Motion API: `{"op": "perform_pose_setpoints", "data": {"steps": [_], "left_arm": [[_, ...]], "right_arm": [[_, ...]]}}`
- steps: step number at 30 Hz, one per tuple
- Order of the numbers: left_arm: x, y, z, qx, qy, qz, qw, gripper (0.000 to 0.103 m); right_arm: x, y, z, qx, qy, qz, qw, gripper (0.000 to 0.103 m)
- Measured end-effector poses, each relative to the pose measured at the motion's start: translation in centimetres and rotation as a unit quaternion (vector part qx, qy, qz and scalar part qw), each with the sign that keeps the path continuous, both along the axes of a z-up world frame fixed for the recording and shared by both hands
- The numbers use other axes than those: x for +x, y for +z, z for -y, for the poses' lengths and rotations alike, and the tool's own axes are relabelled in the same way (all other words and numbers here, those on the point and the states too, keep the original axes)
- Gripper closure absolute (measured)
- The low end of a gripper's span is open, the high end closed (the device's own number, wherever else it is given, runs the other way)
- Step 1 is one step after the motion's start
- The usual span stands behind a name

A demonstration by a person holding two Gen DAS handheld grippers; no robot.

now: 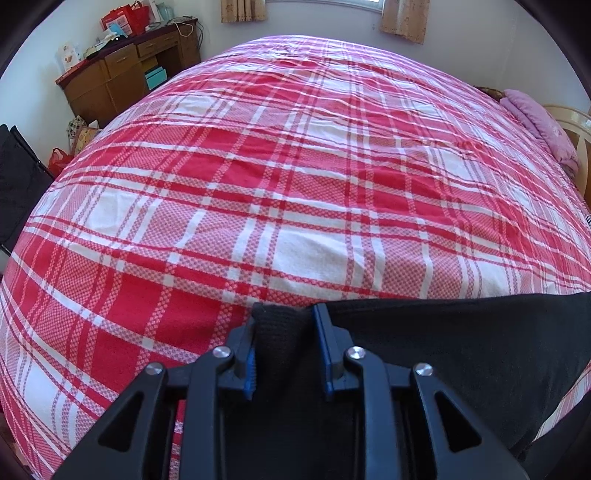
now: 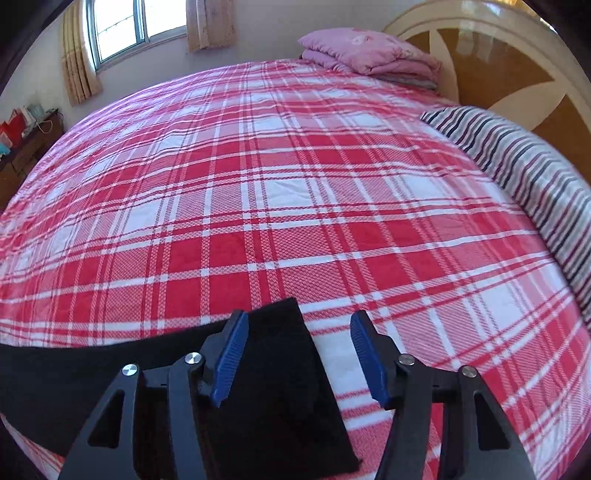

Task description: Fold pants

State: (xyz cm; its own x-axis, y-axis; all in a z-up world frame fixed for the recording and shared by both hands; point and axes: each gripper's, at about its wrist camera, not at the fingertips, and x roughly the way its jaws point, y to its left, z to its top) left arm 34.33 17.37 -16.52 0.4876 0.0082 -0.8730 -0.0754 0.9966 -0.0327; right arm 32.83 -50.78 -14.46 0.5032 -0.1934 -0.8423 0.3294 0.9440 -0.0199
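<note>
Black pants (image 1: 443,339) lie along the near edge of a bed with a red and white plaid cover (image 1: 288,184). In the left wrist view my left gripper (image 1: 284,314) is shut on the pants' left end, with black fabric bunched between its blue pads. In the right wrist view the pants (image 2: 280,376) end in a flat folded corner. My right gripper (image 2: 297,321) is open just above that corner, its left pad over the fabric and its right pad over the plaid cover (image 2: 295,184).
A folded pink quilt (image 2: 369,51) and a striped pillow (image 2: 524,162) lie at the headboard (image 2: 517,66) end. A brown desk (image 1: 122,70) with clutter stands by the far wall. Curtained window (image 2: 122,29) behind the bed.
</note>
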Motion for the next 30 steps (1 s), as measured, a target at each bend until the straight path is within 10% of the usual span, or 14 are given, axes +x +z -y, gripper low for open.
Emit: {"op": "perform_pose_setpoints", "data": {"steps": [12, 30], "left_arm": [[-0.1, 0.2, 0.0, -0.01, -0.018, 0.007, 0.9998, 0.09], [-3.8, 4.8, -2.0, -0.075, -0.042, 0.118, 0.9893, 0.091]], "right_arm": [[0.6, -1.6, 0.5, 0.052, 0.017, -0.018, 0.998, 0.098], [-7.9, 6.5, -0.8, 0.042, 0.02, 0.11, 0.993, 0.099]]}}
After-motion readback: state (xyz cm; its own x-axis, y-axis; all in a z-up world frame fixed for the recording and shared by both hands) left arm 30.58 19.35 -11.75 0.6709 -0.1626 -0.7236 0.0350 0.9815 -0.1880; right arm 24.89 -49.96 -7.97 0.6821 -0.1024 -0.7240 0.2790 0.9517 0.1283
